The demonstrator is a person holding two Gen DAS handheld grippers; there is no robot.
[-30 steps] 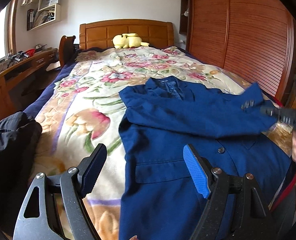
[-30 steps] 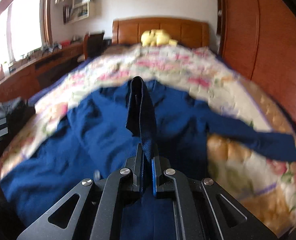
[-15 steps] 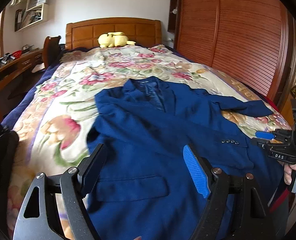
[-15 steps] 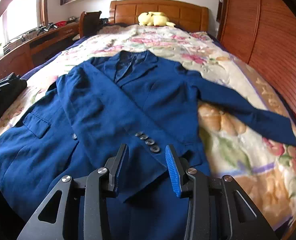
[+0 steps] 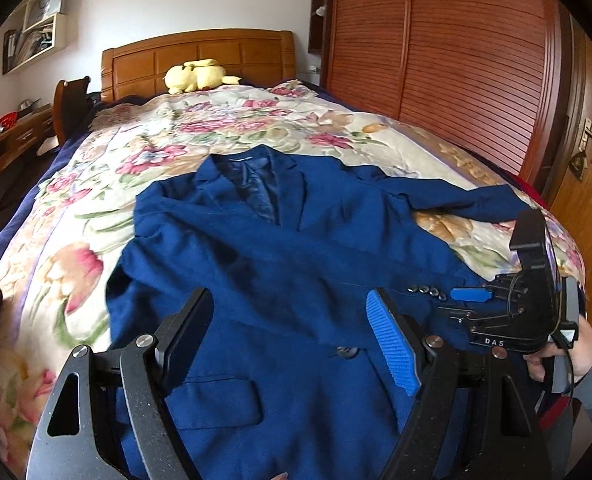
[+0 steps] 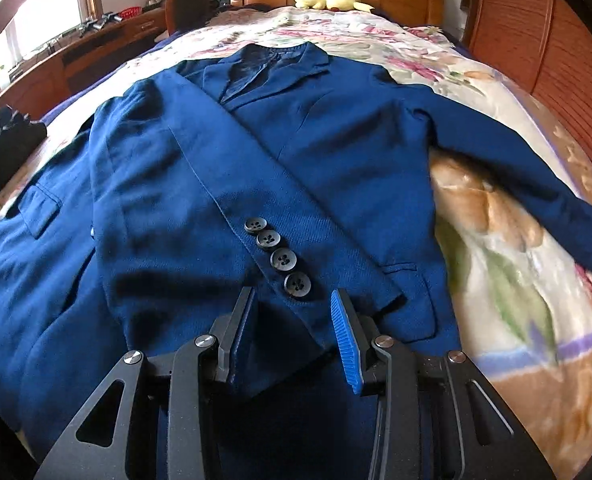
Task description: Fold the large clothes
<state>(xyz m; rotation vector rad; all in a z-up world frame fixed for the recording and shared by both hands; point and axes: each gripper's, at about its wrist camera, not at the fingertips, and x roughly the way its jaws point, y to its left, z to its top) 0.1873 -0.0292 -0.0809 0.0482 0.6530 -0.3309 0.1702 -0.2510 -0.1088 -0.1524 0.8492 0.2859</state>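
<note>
Jacket point(image 6: 199, 184) sleeve point(image 6: 231, 208), just released, now lies folded across chest; right gripper point(image 6: 291, 332) half spread, empty; left gripper point(image 5: 291, 344) spread wide, empty.

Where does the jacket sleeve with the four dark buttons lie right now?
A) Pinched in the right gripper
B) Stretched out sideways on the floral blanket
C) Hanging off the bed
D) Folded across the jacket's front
D: the buttoned sleeve lies diagonally across the jacket front, its cuff by the open right gripper.
</note>
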